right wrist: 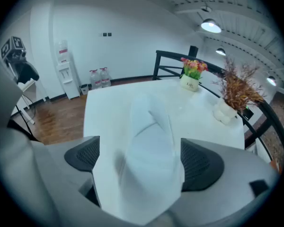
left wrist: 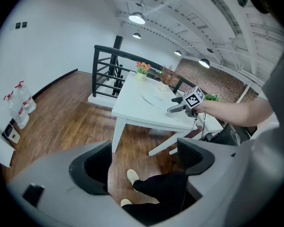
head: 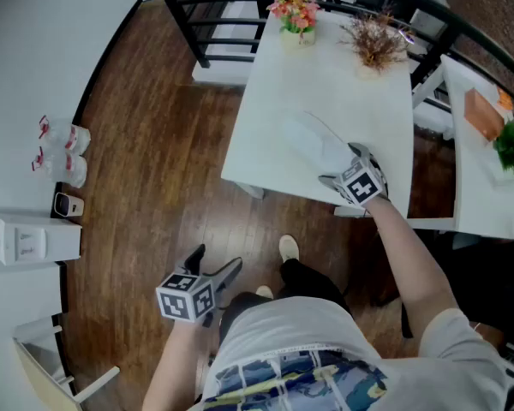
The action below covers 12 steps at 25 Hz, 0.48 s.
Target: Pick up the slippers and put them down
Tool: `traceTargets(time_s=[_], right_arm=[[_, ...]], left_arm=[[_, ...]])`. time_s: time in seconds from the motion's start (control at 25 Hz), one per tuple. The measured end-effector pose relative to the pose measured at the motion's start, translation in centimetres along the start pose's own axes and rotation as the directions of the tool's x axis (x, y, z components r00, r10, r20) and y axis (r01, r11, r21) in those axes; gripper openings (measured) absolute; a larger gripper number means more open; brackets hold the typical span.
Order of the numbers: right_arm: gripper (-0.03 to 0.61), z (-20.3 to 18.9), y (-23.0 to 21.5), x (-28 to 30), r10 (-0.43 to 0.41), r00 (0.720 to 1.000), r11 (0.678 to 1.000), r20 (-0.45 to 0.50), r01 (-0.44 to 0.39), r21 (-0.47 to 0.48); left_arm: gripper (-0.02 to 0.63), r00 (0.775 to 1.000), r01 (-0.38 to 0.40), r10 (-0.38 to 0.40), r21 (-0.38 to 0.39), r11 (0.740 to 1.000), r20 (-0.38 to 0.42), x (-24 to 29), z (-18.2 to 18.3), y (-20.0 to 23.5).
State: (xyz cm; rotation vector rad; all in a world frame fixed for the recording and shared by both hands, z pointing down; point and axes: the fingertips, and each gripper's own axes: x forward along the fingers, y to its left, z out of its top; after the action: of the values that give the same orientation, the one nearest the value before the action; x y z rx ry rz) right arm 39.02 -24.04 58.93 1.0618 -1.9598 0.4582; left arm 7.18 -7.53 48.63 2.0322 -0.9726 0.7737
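Note:
A pair of white slippers (head: 313,139) lies flat over the near right part of the white table (head: 325,67). My right gripper (head: 343,165) is at their near end, close to the table's front edge. In the right gripper view the slippers (right wrist: 149,141) fill the whole gap of the right gripper (right wrist: 142,160), and both pads (right wrist: 201,162) press on their sides. I cannot tell whether they rest on the table (right wrist: 109,108). My left gripper (head: 216,259) hangs low over the wooden floor, left of the table. In its own view the left gripper (left wrist: 142,162) stands open and empty.
A flower pot (head: 297,20) and a dried plant (head: 377,41) stand at the table's far edge, before a black railing (head: 214,7). A second white table (head: 475,178) is at the right. Water bottles (head: 68,152) sit by the left wall. The person's shoe (head: 289,247) is below the table edge.

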Motion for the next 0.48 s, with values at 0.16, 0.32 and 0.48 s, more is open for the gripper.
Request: traceTargets(time_s=[0.16, 0.32, 0.48], right_arm=[[0.552, -1.9, -4.3, 4.7, -0.017, 0.996, 0.999, -0.082, 0.015, -0.03], [0.59, -2.9, -4.5, 5.6, 0.101, 0.992, 0.994, -0.074, -0.097, 0.055], [0.462, -1.9, -4.8, 5.3, 0.109, 0.993, 0.993, -0.041, -0.107, 0.05]], left_arm=[[0.433, 1.0, 0.011, -0.011, 0.0, 1.0, 0.008, 2.3, 1.4, -1.2], [0.433, 1.0, 0.019, -0.019, -0.01, 1.0, 0.007, 2.9, 1.4, -1.3], [0.433, 0.999, 0.036, -0.036, -0.006, 0.999, 0.006, 3.0, 1.5, -0.8]])
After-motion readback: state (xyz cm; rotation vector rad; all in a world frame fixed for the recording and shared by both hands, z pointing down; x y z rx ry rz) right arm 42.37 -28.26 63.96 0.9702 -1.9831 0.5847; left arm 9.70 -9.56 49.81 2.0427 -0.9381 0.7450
